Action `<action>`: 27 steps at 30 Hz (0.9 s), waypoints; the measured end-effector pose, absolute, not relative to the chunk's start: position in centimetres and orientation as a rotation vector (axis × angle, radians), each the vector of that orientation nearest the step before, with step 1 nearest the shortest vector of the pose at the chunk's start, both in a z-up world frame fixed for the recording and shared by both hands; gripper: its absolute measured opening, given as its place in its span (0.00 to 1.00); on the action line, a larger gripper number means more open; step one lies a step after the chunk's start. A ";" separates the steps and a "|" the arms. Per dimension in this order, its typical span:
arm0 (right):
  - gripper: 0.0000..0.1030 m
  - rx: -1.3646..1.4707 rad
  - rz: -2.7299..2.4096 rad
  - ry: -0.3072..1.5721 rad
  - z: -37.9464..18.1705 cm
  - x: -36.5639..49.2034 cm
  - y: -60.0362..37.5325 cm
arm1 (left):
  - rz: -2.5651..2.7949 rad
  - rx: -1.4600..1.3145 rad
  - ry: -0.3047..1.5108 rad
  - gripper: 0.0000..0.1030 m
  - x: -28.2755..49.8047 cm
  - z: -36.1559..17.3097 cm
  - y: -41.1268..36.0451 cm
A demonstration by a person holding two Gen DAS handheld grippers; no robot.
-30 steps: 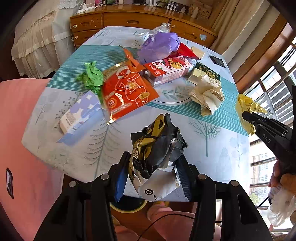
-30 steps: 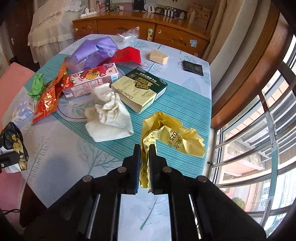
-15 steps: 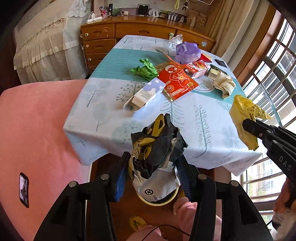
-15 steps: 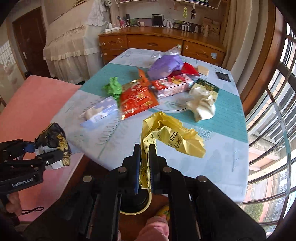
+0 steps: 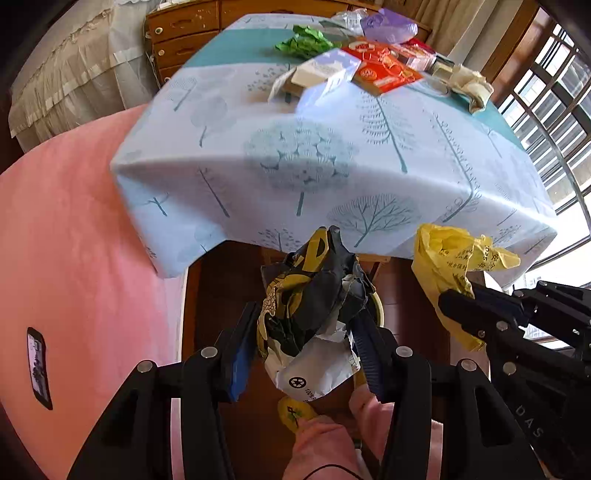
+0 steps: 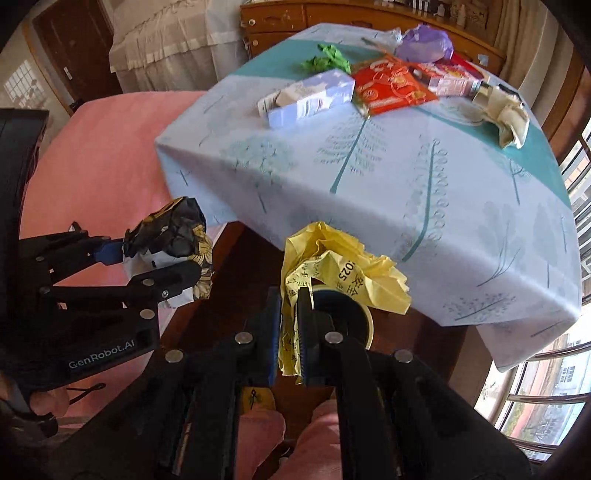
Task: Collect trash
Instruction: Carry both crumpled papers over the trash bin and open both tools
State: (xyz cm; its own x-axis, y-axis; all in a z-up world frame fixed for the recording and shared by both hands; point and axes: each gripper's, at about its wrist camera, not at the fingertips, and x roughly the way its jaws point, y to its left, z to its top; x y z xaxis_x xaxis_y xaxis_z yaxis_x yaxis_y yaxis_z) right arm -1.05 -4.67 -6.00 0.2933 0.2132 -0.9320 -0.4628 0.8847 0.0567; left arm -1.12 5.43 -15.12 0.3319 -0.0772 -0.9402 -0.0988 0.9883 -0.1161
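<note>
My left gripper is shut on a crumpled black, yellow and white wrapper, held off the table's near edge above the floor; it also shows in the right wrist view. My right gripper is shut on a crumpled yellow paper, also seen in the left wrist view. A round bin with a yellow rim stands on the floor under the table, right below the yellow paper and partly hidden by it.
The table with a tree-print cloth holds more trash: a green paper wad, a blue-white carton, an orange packet, a purple bag, a beige crumpled paper. A pink seat stands left. Window bars are on the right.
Both grippers have pulled back from the table and dropped below its edge with their trash. The bin under the table has come into view beneath them.
</note>
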 end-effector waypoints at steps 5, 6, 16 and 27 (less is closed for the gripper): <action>0.06 -0.273 0.438 1.282 -13.1 -1.2 -5.2 | 0.018 -0.171 1.290 0.49 -0.1 -21.7 4.9; 0.06 -0.268 0.431 1.299 -14.7 -0.9 -5.6 | 0.023 -0.170 1.298 0.49 0.0 -23.0 4.7; 0.06 -0.191 0.350 1.448 -28.5 0.8 -9.4 | -0.015 -0.148 1.386 0.49 1.9 -35.5 2.0; 0.06 -0.168 0.305 1.493 -35.4 3.5 -12.0 | -0.037 -0.193 1.392 0.59 4.0 -42.3 1.1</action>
State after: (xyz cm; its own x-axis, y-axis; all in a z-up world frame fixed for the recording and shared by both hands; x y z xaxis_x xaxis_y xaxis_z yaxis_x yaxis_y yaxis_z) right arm 3.55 -11.96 -35.39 0.0493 0.0958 -0.9942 -0.3013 0.9504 0.0766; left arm 3.96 1.05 -42.33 0.1800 -0.1394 -0.9738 -0.0881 0.9837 -0.1571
